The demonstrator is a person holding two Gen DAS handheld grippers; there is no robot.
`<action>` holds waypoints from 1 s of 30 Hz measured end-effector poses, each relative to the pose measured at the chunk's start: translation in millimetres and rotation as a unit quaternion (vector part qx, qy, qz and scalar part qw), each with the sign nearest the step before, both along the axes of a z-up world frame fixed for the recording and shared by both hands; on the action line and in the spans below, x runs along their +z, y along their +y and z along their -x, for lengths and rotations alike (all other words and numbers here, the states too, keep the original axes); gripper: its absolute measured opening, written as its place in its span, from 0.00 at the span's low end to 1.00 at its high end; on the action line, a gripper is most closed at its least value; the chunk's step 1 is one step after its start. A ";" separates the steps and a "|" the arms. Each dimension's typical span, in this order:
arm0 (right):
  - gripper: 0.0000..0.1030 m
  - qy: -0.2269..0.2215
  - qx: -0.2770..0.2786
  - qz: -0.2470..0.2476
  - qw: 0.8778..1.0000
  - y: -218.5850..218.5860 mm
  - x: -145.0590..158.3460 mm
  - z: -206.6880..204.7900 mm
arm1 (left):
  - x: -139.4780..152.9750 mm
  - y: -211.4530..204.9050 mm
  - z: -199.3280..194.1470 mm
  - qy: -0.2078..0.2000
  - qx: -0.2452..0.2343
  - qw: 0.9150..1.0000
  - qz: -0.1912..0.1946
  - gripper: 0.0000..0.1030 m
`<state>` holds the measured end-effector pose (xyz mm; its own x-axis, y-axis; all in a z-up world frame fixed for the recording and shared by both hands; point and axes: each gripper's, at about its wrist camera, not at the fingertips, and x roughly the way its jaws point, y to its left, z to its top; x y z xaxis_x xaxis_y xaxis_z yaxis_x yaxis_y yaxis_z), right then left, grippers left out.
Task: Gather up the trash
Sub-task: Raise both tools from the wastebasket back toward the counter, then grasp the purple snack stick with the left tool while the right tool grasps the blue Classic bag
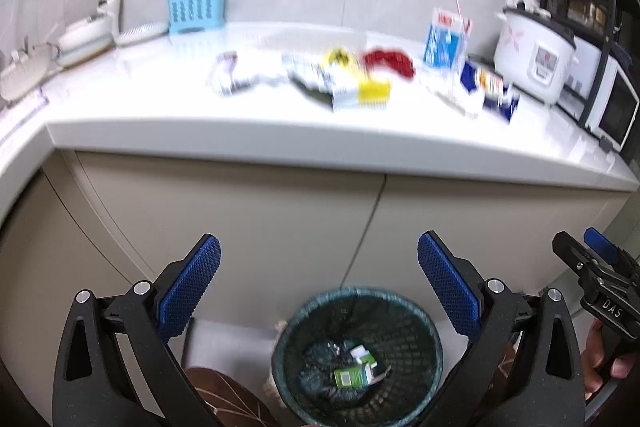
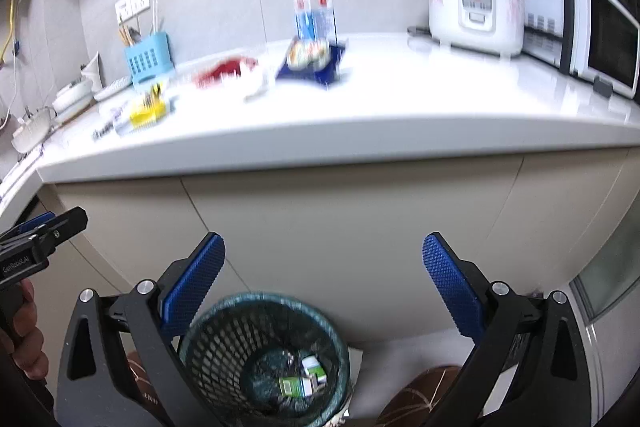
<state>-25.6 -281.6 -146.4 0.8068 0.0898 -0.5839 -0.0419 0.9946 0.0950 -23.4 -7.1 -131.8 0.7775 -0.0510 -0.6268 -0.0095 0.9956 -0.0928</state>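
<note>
A dark green mesh bin (image 1: 420, 331) stands on the floor below the counter, with a green-and-white carton (image 1: 354, 373) inside; the bin also shows in the right wrist view (image 2: 216, 339). My left gripper (image 1: 319, 267) is open and empty, above the bin. My right gripper (image 2: 323, 267) is open and empty, beside it. On the white counter (image 1: 240, 131) lie trash items: a crumpled white wrapper (image 1: 240, 73), a yellow-and-white packet (image 1: 352, 83), a red wrapper (image 1: 388, 61), a blue milk carton (image 1: 446, 45) and a blue snack box (image 1: 492, 91).
A blue utensil holder (image 1: 196, 7) and dishes (image 1: 86, 33) stand at the back left. A white rice cooker (image 2: 476, 1) and a microwave (image 2: 600, 35) stand at the right. Beige cabinet doors (image 1: 280, 219) are below the counter.
</note>
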 end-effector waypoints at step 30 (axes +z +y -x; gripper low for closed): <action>0.93 0.047 0.022 0.005 0.999 6.4 85.0 -162.5 | 76.5 78.6 -152.9 0.039 0.062 0.997 -0.019 0.94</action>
